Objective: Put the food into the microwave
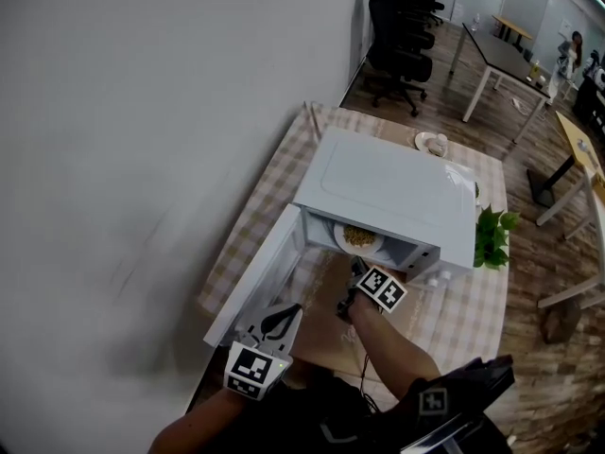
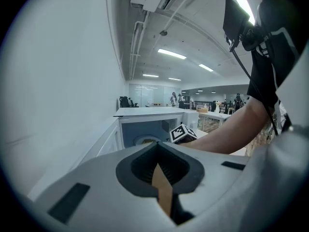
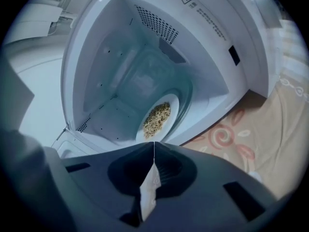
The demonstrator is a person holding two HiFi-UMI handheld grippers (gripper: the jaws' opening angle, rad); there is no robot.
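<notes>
The white microwave (image 1: 388, 192) stands on the table with its door (image 1: 260, 277) swung open to the left. Inside, a white plate of brownish food (image 1: 358, 238) rests on the cavity floor near the front; the right gripper view shows it as the plate (image 3: 159, 119) just beyond the jaw tips. My right gripper (image 1: 357, 270) is in front of the opening, shut and empty, its tips (image 3: 154, 144) meeting in a closed seam. My left gripper (image 1: 282, 318) hangs below the door's outer end, also shut (image 2: 155, 159) with nothing in it.
A second small plate (image 1: 432, 143) sits on the checked tablecloth (image 1: 473, 310) behind the microwave. A green plant (image 1: 492, 235) stands at its right side. A patterned mat (image 3: 227, 137) lies before the opening. A white wall runs along the left; chairs and desks stand farther back.
</notes>
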